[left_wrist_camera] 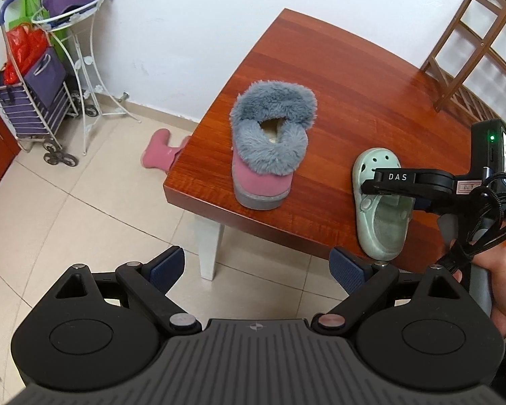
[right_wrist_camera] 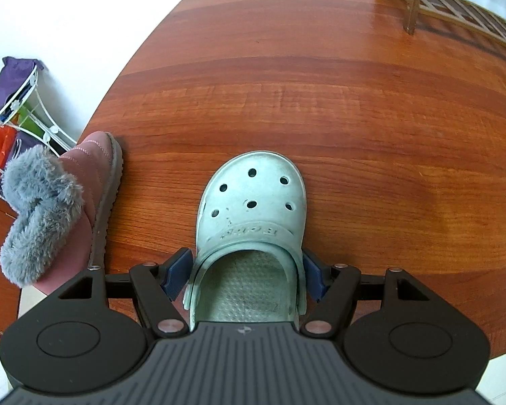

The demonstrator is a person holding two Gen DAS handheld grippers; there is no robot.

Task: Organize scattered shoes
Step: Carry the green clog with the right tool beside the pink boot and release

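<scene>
Right claw (right_wrist_camera: 244,275) straddles the heel end of the green clog (right_wrist_camera: 251,202) on the tabletop (right_wrist_camera: 354,101), pads against its sides, apparently gripping. Left claw (left_wrist_camera: 256,268) hangs open and empty off the tabletop's edge. A shallow hold on the soft walls could let the clog twist or slip. Only the left view shows a pink boot (left_wrist_camera: 158,152) on the floor; the furry slipper (left_wrist_camera: 270,141) shows in both.
</scene>
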